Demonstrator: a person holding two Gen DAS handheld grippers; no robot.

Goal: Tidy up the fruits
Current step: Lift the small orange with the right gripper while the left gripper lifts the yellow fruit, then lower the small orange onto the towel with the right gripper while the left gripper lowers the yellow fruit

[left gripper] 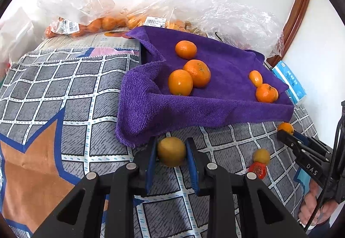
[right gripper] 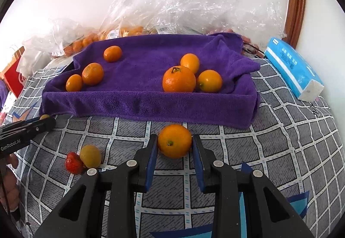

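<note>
Fruit pinched in both hands, just in front of the purple towel tray (right gripper: 148, 106).
My left hand-held gripper (left gripper: 171, 151) clamps a yellowish fruit (left gripper: 171, 151), my right hand-held gripper (right gripper: 175, 147) an orange (right gripper: 174, 141) on the patterned cloth (right gripper: 280, 130); both look light, firm, roll-prone, so I hold across the middle.

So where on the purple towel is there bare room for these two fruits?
The purple towel is bare in its middle, between the left trio and the right cluster. Its right side is crowded.
</note>
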